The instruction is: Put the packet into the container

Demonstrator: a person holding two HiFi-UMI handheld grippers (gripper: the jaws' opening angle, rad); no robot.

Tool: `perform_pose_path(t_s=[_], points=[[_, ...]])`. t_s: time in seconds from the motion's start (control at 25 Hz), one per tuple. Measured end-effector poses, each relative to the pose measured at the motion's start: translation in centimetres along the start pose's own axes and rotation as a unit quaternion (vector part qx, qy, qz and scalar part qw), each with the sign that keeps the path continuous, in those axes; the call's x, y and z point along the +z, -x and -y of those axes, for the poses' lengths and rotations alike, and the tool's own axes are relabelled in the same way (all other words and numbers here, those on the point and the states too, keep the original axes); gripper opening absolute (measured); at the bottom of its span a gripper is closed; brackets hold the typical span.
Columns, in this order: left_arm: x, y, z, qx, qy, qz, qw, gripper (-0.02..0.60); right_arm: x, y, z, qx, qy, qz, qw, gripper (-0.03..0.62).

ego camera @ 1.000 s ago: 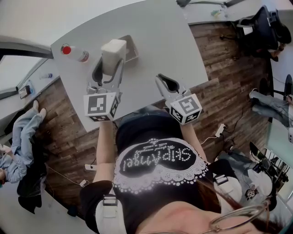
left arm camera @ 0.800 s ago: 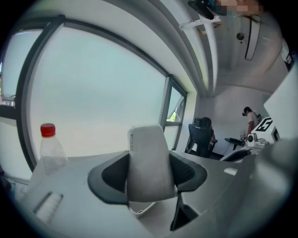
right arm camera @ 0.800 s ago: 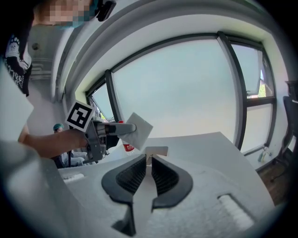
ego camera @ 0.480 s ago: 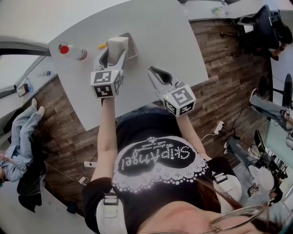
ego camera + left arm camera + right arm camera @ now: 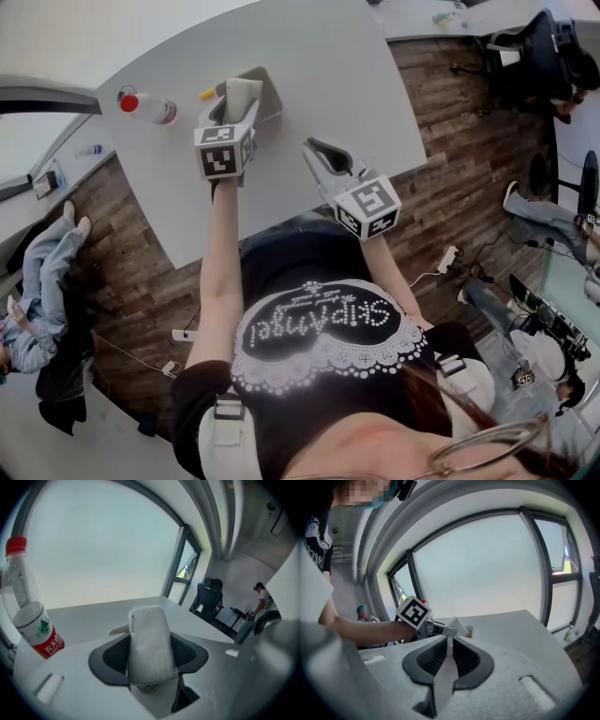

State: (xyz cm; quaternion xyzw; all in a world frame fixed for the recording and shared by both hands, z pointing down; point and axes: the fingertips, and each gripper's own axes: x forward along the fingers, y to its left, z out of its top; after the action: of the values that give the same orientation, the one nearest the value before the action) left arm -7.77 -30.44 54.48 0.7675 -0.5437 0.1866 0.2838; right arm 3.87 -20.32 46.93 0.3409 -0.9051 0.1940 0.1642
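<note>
While the left gripper clamps the packet over the container, releasing off-centre could spill it left onto the table; the right gripper is closed, empty.

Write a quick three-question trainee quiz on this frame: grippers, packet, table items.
1. True or false: the left gripper is shut on the white soft packet.
2. The jaws of the right gripper are: A) together, nothing between them; B) wide apart; C) clamped on the packet.
3. Fill in: the clear plastic bottle on the grey table has a ___ cap.
Key: 1 true; 2 A; 3 red.
</note>
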Motion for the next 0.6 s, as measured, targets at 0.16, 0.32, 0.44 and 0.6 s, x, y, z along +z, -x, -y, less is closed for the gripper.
perform_pose_path(t_s=[0.16,0.32,0.44,0.6], points=[[-0.9,-0.8,0.0,0.001,0.002,-0.031,0.9995,0.259,-0.5,0.1,-0.3,0.001,-0.003,-0.004,1.000,0.037],[-1.8,-1.6,0.0,0.011,-0.011,-0.069,0.9975,0.261,-0.5,0.1,-0.6,0.005,-0.005,-0.005,1.000,0.037],[-2.2,-2.2,-0.6,0.038,-0.030,-0.082,0.9955,0.266,-0.8,0.2,-0.9,0.005,-0.005,-0.008,1.000,0.037],[-2.3,-3.3,-0.9,0.055,-0.053,-0.093,0.9927,0.279,-1.2,-0.2,-1.1,0.007,-0.009,-0.012,1.000,0.037]])
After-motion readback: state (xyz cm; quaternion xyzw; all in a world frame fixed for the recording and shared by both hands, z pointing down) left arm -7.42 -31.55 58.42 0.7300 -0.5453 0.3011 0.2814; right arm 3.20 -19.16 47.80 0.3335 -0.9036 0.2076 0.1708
